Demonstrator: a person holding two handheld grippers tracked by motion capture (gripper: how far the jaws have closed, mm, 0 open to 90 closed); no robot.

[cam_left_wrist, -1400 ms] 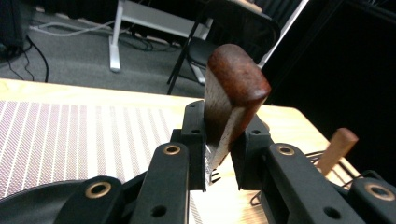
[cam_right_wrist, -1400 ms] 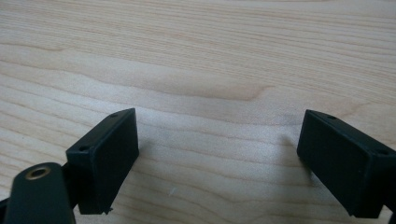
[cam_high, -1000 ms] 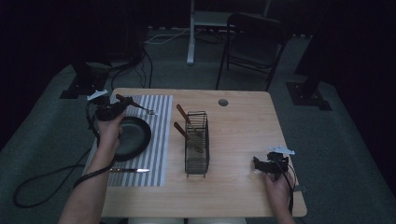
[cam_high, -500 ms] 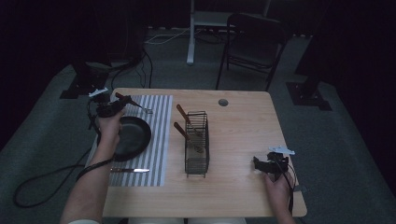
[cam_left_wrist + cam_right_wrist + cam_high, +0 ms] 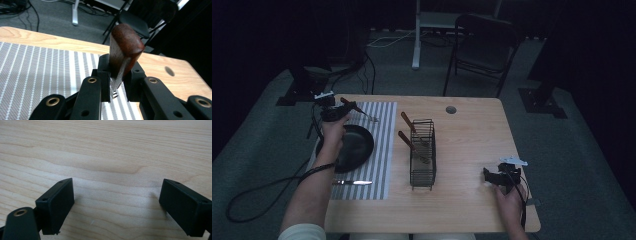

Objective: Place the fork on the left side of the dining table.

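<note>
The left tongs (image 5: 115,86) are clenched on a wooden-handled steel fork (image 5: 123,53), held above the grey striped placemat (image 5: 377,145) beside the black frying pan (image 5: 354,146). The grip sits low near the tines; the heavy handle could pivot and slip. The right tongs (image 5: 116,206) rest released on the light wooden desk (image 5: 472,200).

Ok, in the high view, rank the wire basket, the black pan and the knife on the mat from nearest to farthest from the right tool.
1. Wire basket, mid-table, left of the right tool.
2. Knife, on the striped mat's near edge.
3. Black pan, farther left, on the mat.
</note>
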